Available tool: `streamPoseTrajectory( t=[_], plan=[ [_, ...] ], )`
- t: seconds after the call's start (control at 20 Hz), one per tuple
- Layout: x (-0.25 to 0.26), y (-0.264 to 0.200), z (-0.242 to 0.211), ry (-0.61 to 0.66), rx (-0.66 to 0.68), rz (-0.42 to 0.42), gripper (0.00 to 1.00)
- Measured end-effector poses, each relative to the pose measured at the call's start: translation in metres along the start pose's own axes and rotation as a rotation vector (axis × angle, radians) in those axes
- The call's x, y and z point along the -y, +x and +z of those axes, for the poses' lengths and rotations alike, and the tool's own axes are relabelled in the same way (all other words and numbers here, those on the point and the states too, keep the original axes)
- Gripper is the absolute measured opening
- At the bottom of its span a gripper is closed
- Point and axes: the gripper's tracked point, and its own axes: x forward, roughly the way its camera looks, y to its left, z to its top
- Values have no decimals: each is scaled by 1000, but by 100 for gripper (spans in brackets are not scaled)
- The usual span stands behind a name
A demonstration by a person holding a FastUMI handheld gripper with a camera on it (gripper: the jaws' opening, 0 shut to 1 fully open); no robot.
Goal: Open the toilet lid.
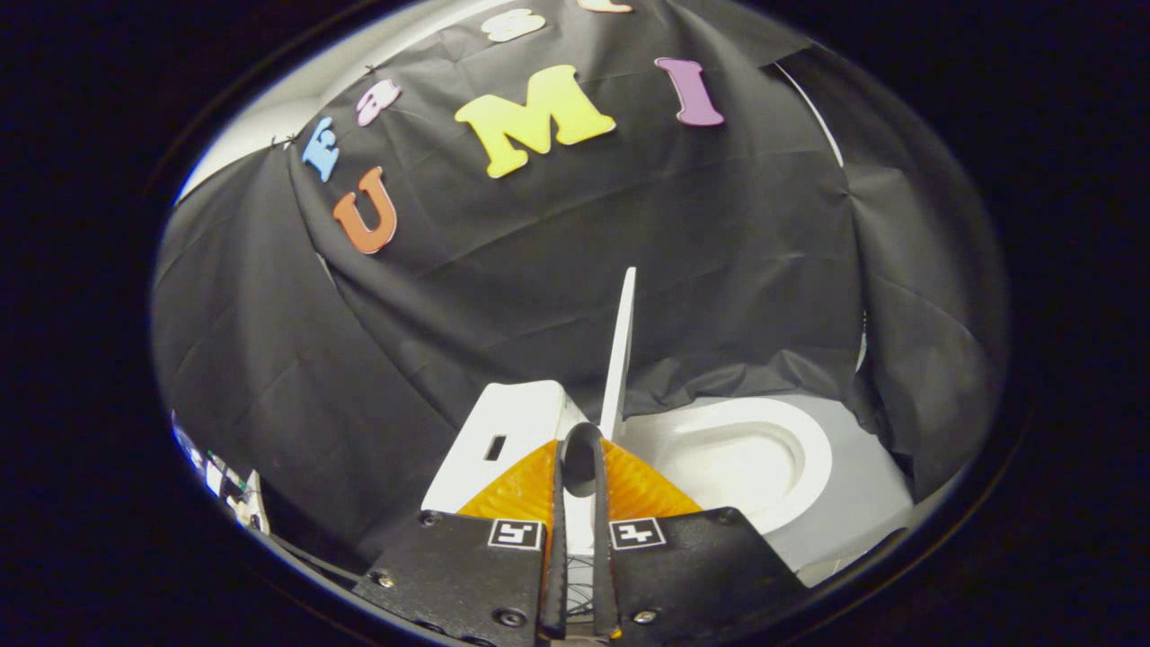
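Gripper view: the tool point(580, 449) has its fingers point(564, 503) drawn nearly together, tips meeting, with a narrow gap between them and nothing held. The lid point(622, 355) stands upright, seen edge-on, just beyond the fingertips. Beside it on one side is the white tank point(503, 431); on the other, the bowl point(746, 454) lies uncovered, its seat point(813, 467) down, its white basin holding nothing visible.

Black cloth wall point(557, 270) behind; cluttered small items point(225, 485) low beside it.
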Motion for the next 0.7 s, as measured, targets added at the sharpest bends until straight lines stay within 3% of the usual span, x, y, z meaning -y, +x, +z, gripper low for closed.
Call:
streamPoseTrajectory(
  t=[0.7],
  plan=[
    [-106, 31, -14, -79, -62, 164, 14]
  ],
)
